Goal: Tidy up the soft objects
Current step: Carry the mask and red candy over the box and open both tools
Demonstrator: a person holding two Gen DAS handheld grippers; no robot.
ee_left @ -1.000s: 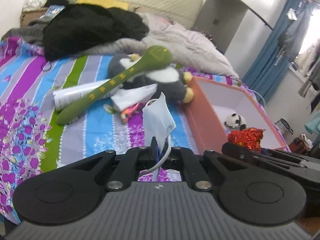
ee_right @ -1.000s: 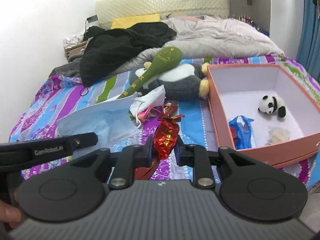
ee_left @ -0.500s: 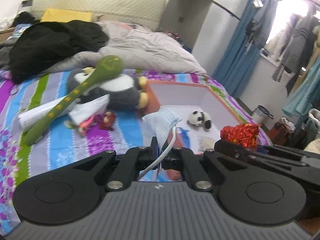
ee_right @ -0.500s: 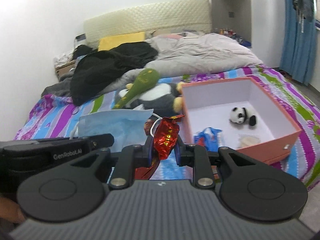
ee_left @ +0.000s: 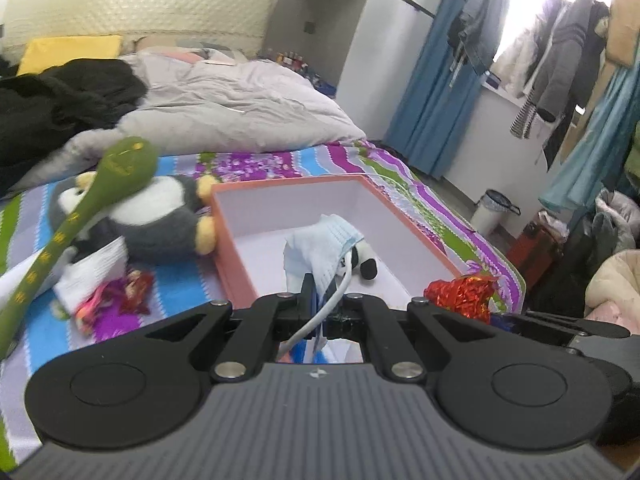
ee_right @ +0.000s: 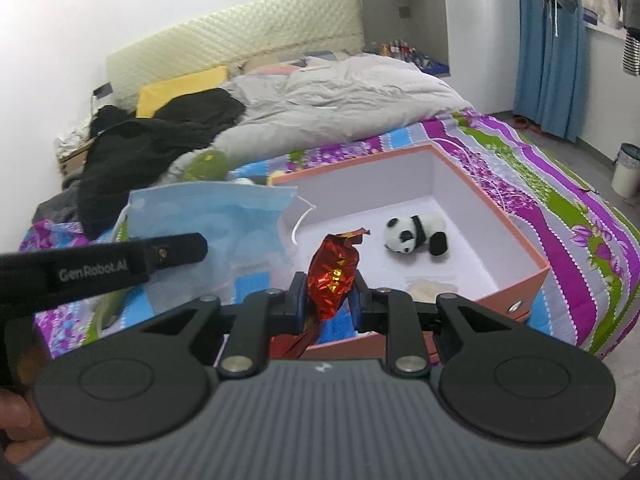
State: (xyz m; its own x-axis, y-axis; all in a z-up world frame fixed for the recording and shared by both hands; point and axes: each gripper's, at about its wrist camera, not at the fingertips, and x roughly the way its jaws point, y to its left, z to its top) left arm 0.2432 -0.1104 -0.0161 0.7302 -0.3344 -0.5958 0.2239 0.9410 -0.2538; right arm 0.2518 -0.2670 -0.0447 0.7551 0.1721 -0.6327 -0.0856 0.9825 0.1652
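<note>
Left gripper (ee_left: pixel 316 304) clamps a blue face mask (ee_left: pixel 320 246), jaws tight on it, at 6 o'clock; right gripper (ee_right: pixel 328 300) pinches a red foil wrapper (ee_right: pixel 334 270), jaws narrow, also 6 o'clock; both hang over the orange box (ee_right: pixel 524 276) on the striped bedspread (ee_right: pixel 560 208); toy panda (ee_right: pixel 414 234) inside at 1 o'clock; penguin plush (ee_left: pixel 160 216) and green snake toy (ee_left: pixel 80 208) at 10 o'clock.

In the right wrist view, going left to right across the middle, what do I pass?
Left gripper → face mask → red foil wrapper → panda toy → box's right wall → striped bedspread.
</note>
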